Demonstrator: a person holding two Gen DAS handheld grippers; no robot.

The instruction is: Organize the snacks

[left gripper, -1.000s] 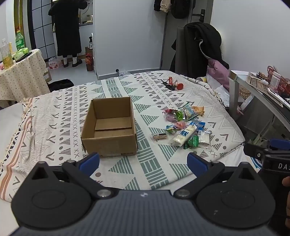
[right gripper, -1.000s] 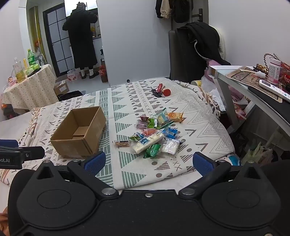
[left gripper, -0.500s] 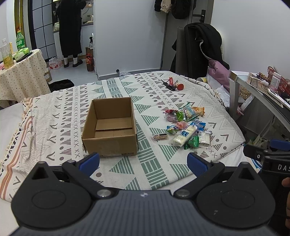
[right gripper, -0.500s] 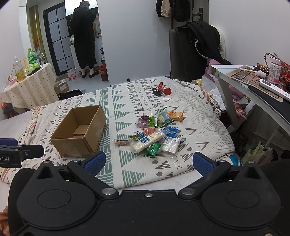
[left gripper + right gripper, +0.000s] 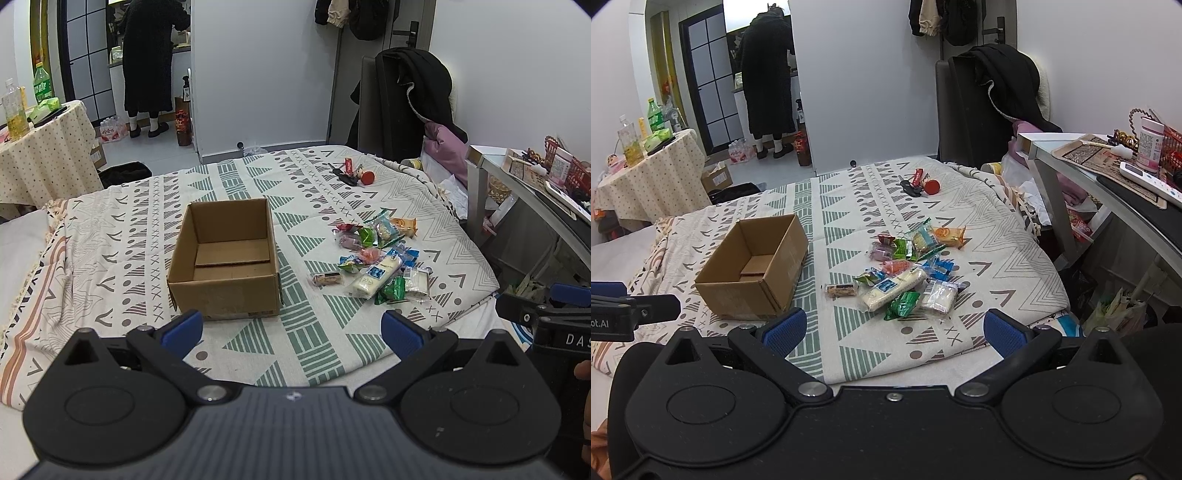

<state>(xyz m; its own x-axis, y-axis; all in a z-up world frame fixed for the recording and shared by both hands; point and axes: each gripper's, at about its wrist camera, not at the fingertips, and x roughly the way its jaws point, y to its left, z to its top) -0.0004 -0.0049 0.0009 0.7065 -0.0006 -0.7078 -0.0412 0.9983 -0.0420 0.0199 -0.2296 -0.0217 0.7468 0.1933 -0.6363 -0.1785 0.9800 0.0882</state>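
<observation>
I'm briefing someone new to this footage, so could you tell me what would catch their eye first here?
Probably the open box, empty, in the middle of the patterned bed cover. Just to its right lies a bright heap of snacks, loose on the cover and not yet packed. In the foreground, the left hand-held gripper and the right hand-held gripper hang open, holding nothing.

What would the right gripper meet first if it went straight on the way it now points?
Probably the bedspread just short of the snack pile; the open right gripper aims there, though depth is unclear.
</observation>
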